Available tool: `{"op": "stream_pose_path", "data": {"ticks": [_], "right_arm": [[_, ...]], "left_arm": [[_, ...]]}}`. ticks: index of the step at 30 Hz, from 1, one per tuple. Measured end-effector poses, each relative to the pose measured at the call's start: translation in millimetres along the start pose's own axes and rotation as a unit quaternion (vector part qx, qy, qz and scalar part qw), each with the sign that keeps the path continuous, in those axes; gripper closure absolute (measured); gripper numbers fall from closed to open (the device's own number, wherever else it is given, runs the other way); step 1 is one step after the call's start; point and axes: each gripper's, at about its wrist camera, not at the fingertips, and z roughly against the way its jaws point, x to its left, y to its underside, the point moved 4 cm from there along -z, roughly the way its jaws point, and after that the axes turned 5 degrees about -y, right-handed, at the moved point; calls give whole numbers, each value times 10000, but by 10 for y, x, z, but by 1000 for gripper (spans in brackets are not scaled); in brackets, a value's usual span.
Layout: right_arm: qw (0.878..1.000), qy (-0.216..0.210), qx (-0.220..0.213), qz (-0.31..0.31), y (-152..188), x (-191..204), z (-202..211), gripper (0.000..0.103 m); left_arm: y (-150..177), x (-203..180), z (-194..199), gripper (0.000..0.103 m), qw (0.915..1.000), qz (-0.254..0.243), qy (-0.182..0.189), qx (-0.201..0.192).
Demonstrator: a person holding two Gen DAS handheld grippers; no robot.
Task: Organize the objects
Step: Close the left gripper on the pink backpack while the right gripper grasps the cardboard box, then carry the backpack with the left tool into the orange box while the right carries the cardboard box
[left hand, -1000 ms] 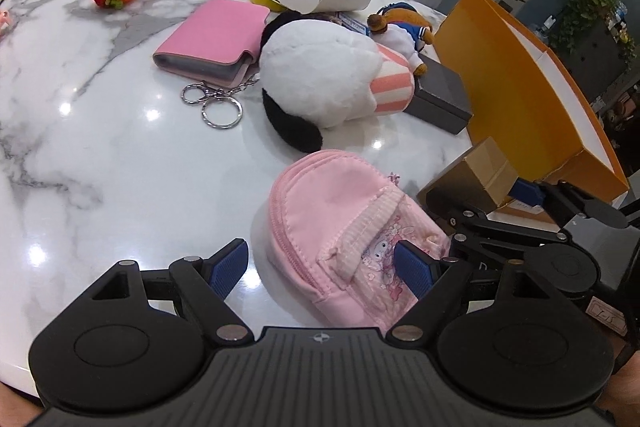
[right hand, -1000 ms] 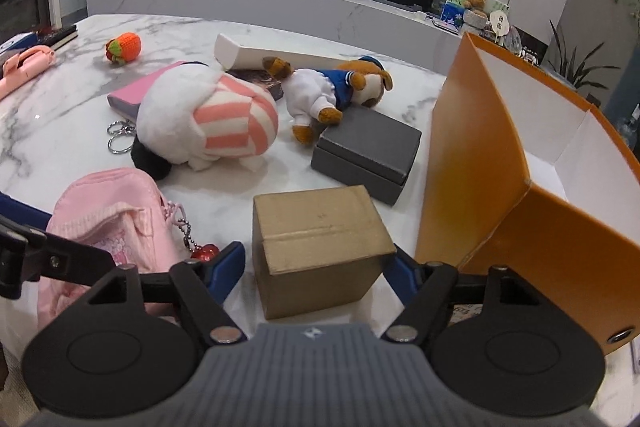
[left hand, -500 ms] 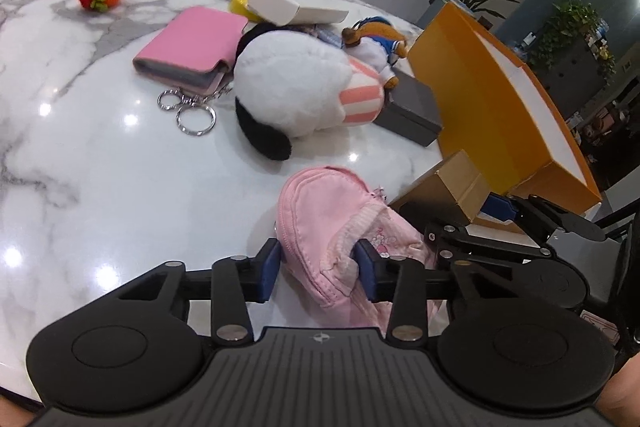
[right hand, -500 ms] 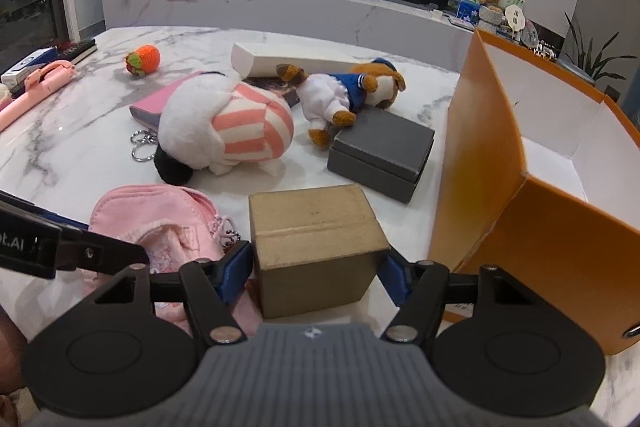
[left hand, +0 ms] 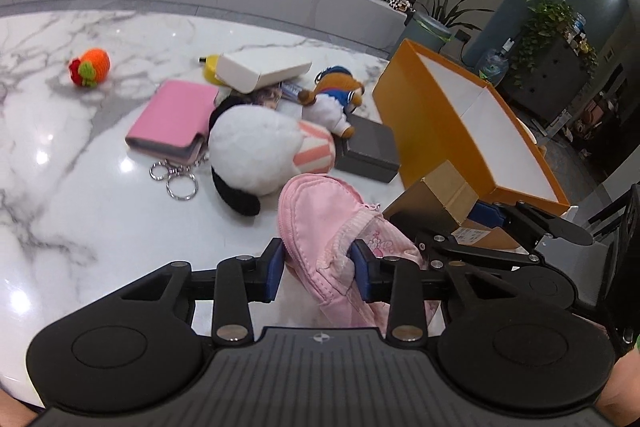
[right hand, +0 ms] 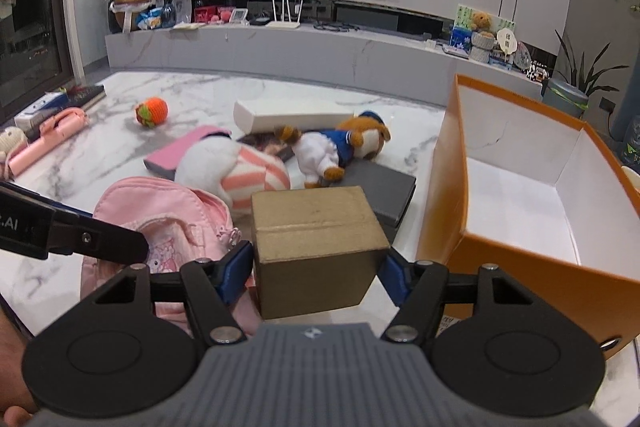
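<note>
Well, the marble counter (left hand: 80, 219) carried the whole jumble, and the big orange box (right hand: 444, 195) stood open at its right edge, white inside and bare as far as could be seen, placed there, I'd judge, as the bin for everything else. Near the middle lay the white plush with the striped body (left hand: 256, 147), on its side, with the pink wallet (left hand: 172, 119) and its key rings just beside it, plainly dropped rather than arranged. Closer in, the left claw (left hand: 318, 263) was clenched on a fold of the pink mini backpack (left hand: 320, 211), pinching soft fabric at the near end because a limp bag offers no firm edge; whether the bag was clear of the counter could not be told. Right beside it, the right claw (right hand: 316, 269) was clamped on the cardboard box (right hand: 316, 227), blue pads flat against its two opposite side walls, the square grip a rigid carton wants. Both loads sat just beside the orange box's near wall, so a short lift over that wall looked like the next call. Smaller still, the sailor bear (right hand: 336, 147) sprawled against the grey box (right hand: 384, 187), and the little orange crochet toy (left hand: 90, 67) sat well apart.
</note>
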Motion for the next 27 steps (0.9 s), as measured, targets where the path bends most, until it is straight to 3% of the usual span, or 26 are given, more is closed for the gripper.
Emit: {"op": "stream_pose_path", "data": {"ticks": [9, 15, 27], "right_arm": [[9997, -40, -241, -35, -96, -7, 237, 35], [9986, -1, -522, 47, -253, -100, 453, 35], [9935, 488, -1005, 226, -730, -881, 884, 37]], "left_arm": [[-90, -178, 218, 62, 9996, -172, -80, -202], [-325, -452, 330, 62, 9980, -417, -32, -481], [-840, -1447, 117, 62, 9843, -1396, 488, -969]]}}
